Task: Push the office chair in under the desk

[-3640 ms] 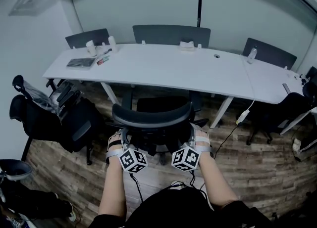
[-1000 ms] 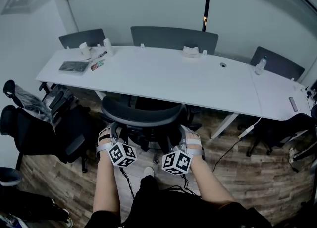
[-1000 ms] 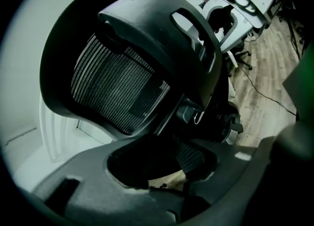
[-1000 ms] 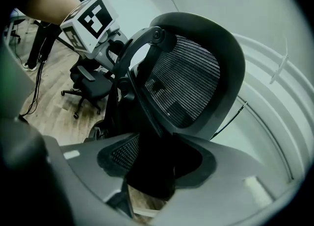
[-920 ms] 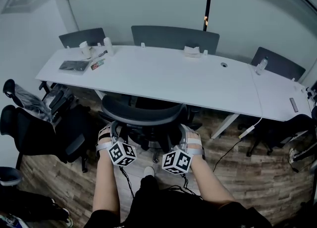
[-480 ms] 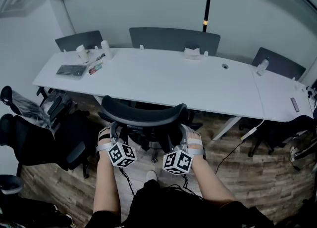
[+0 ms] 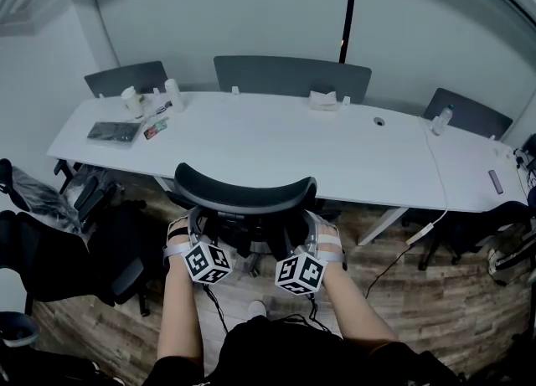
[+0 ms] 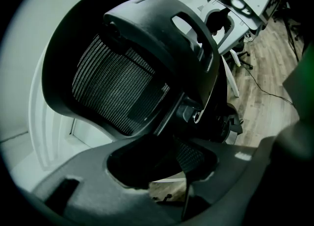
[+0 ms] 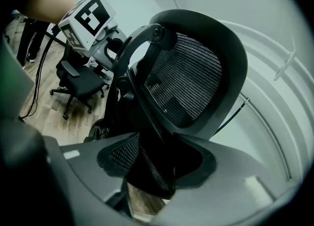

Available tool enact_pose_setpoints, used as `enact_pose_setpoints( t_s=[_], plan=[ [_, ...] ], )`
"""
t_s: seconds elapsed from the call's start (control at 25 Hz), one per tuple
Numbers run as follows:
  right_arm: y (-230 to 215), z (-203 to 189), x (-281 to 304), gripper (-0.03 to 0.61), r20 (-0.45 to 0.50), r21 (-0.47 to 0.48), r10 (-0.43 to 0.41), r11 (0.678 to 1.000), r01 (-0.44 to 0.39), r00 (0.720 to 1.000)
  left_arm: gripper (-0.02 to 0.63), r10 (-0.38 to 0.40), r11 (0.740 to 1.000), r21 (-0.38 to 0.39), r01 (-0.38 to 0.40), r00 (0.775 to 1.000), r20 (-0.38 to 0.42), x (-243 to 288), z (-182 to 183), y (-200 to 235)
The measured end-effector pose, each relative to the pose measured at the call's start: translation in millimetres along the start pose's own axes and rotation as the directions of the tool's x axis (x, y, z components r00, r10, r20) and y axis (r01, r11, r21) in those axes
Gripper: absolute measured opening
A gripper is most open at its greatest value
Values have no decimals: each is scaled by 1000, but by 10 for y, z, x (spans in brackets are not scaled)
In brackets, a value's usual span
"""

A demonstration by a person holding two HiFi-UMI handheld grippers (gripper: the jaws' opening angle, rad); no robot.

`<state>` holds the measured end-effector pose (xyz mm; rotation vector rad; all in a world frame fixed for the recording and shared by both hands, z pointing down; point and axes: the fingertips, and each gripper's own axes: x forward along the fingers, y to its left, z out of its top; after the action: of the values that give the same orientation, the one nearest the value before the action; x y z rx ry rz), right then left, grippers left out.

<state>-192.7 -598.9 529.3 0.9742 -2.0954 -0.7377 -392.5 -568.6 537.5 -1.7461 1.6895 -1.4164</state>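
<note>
Both pairs of jaws are clamped on the office chair point(image 7: 243, 196): the left gripper point(image 7: 193, 227) on the mesh backrest's left edge, the right gripper point(image 7: 316, 230) on its right. The backrest is seen close up at the white desk's point(image 7: 276, 137) front edge.

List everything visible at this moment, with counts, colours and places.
desk: one, white, long, across the middle
office chair: one, black, mesh back, at the desk's near edge
grey chairs: three, grey, behind the desk
other chairs: several, black, on the wood floor at far left and right
cups: two, white, desk's far left end
bottle: one, clear, desk's right part
left tongs: one, grey, closed on the office chair's left side
right tongs: one, grey, closed on its right side
</note>
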Motion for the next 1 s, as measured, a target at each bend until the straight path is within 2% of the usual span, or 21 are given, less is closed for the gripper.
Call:
enact_pose_setpoints(
  t_s=[0.6,1.0],
  plan=[
    [-242,63,562,233,-89,41,-41,998,44,995,152,-36,999,4,36,996,77,525,69,291],
    [-367,86,849,242,-155,75,-82,993,95,984,149,-68,997,-23,72,987,146,810,116,441]
  ],
)
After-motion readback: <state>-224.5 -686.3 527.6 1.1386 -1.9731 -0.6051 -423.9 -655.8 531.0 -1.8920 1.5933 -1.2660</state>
